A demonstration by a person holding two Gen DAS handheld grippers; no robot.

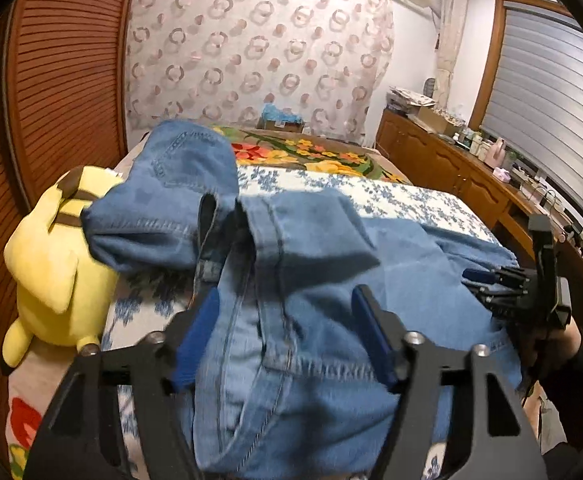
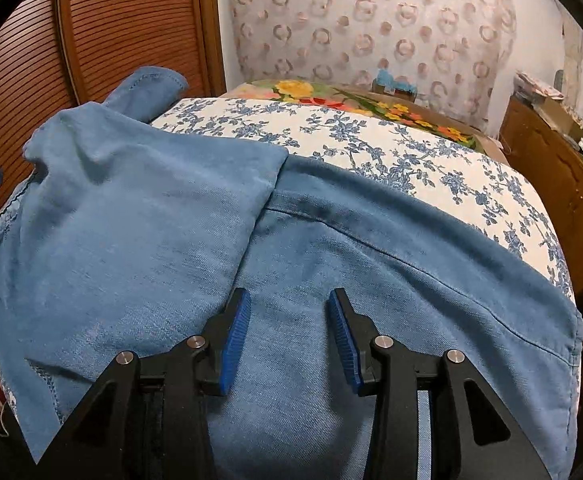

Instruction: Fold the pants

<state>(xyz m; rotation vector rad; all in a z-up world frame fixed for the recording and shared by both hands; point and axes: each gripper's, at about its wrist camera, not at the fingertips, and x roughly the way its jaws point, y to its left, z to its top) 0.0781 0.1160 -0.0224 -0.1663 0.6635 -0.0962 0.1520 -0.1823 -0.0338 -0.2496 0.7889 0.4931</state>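
Note:
Blue denim pants [image 1: 311, 292] lie on the bed, bunched, with the waistband end draped toward the far left over a plush toy. My left gripper [image 1: 285, 300] is open, its blue pads spread wide just above the denim, holding nothing. In the right wrist view the pants [image 2: 311, 280] spread across the near bed, a folded-over flap [image 2: 131, 208] lying on the left. My right gripper [image 2: 287, 304] is open over the flat denim. The right gripper also shows in the left wrist view [image 1: 491, 280], at the pants' right edge.
A yellow plush toy [image 1: 51, 264] lies at the bed's left edge beside a slatted wooden door [image 1: 59, 80]. The blue-flowered sheet [image 2: 371, 140] and a colourful blanket [image 1: 311, 152] cover the far bed. A wooden cabinet [image 1: 451, 168] with clutter runs along the right.

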